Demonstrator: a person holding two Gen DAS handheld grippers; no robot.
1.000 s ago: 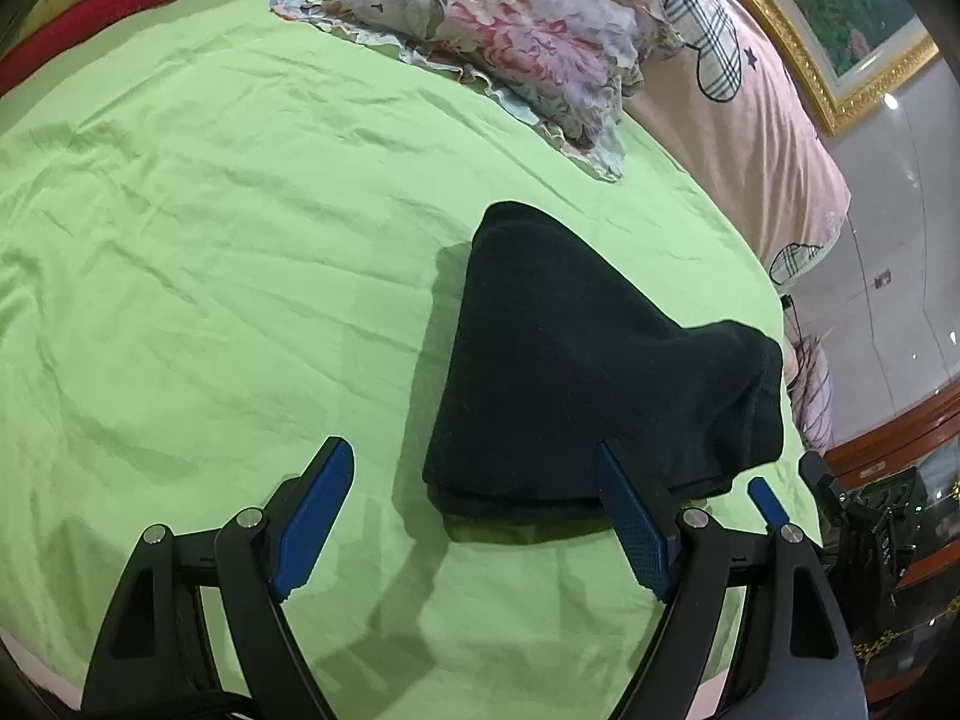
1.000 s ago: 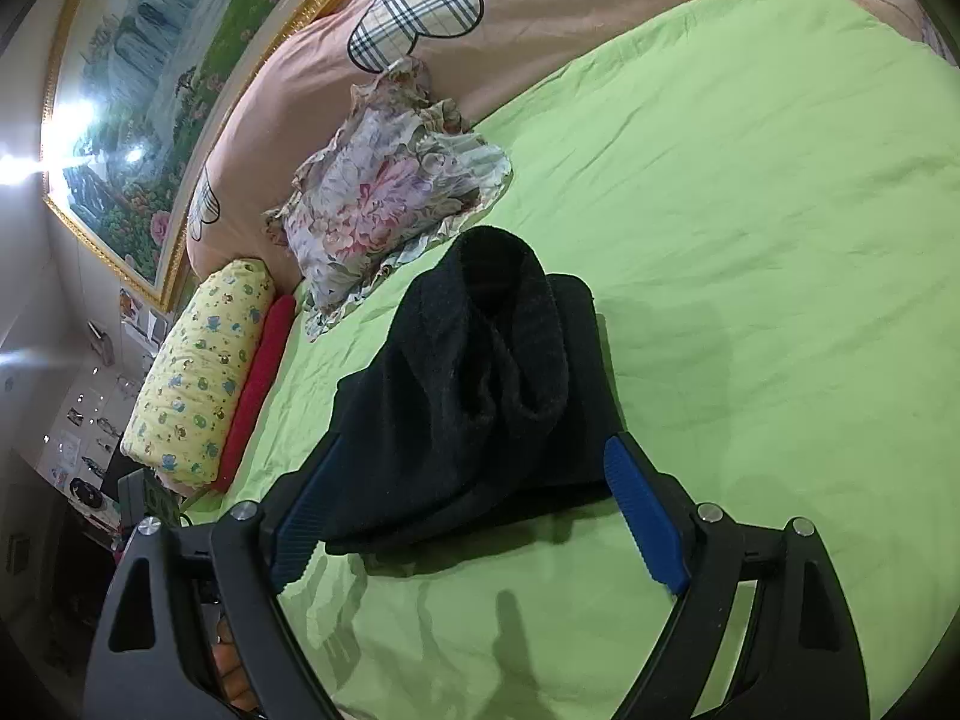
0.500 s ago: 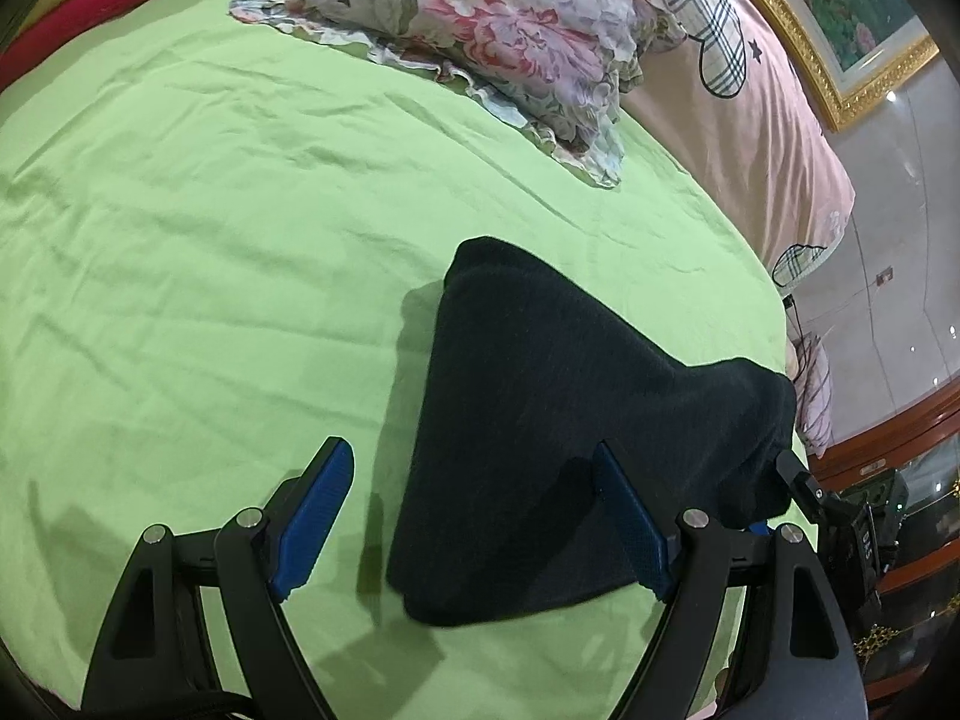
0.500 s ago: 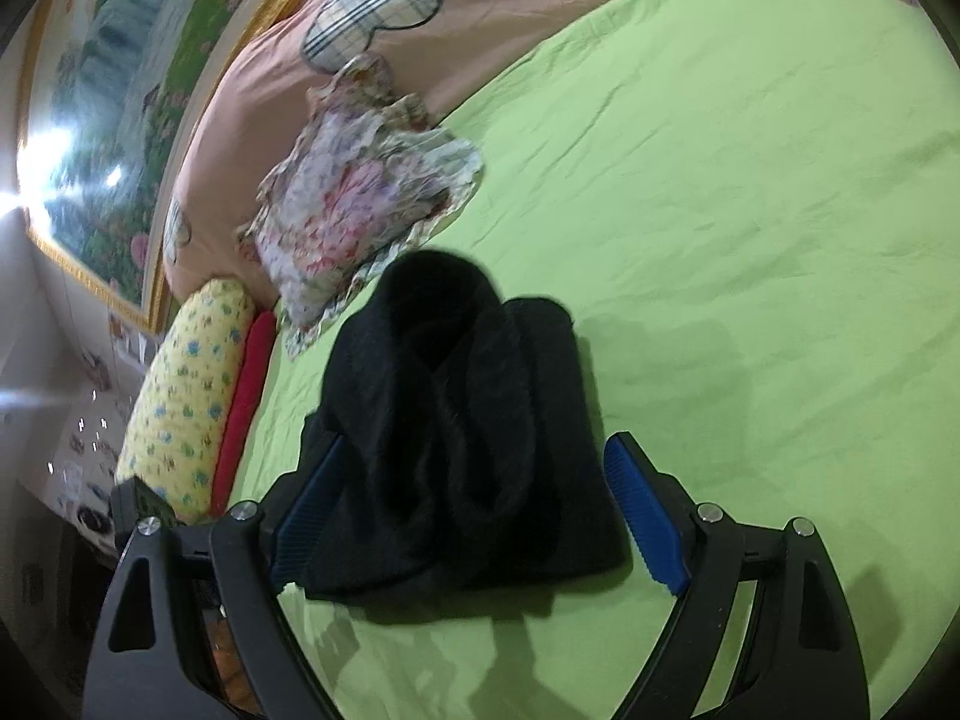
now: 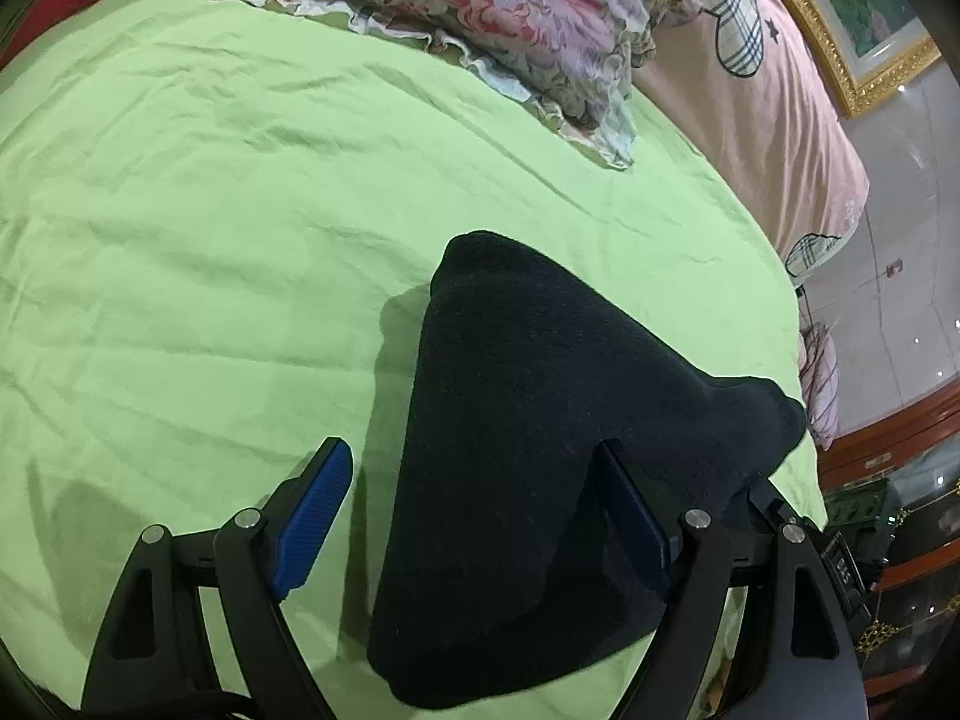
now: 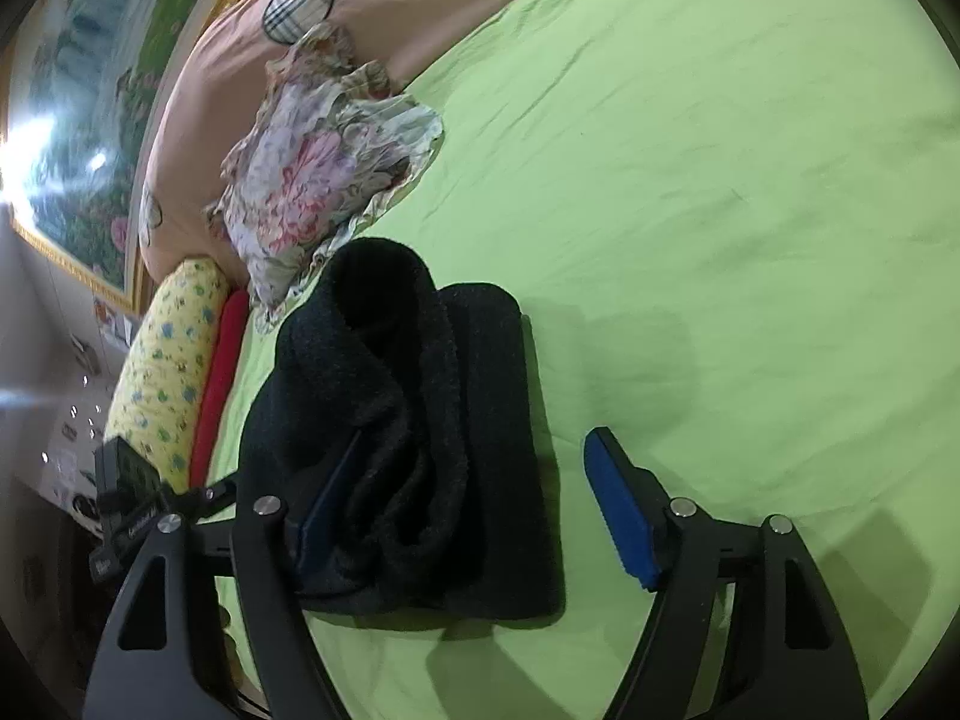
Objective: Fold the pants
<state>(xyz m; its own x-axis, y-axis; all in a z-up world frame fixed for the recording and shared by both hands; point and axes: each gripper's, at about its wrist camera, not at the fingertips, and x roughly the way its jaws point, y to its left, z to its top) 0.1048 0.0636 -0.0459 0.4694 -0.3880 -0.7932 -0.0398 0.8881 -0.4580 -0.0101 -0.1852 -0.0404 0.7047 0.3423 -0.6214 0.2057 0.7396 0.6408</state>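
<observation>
The black pants point(image 5: 528, 432) lie folded in a thick bundle on the green bed sheet point(image 5: 210, 228). In the left wrist view my left gripper point(image 5: 474, 516) is open, its jaws wide on either side of the bundle's near end. In the right wrist view the pants point(image 6: 414, 444) show their rolled folds. My right gripper point(image 6: 468, 498) is open, its left blue pad point(image 6: 324, 504) against the folds and its right pad point(image 6: 618, 510) free over the sheet. Neither gripper pinches the cloth.
A floral pillow point(image 5: 480, 18) lies beyond the pants, also in the right wrist view point(image 6: 324, 168). A pink headboard point(image 5: 768, 78) with plaid hearts stands behind it. A yellow bolster point(image 6: 168, 360) and a red one point(image 6: 219, 384) lie at the left. The bed edge point(image 5: 798, 324) runs close on the right.
Both grippers have moved closer over the folded pants, so the bundle now fills the space between the jaws. The jaws stayed open throughout.
</observation>
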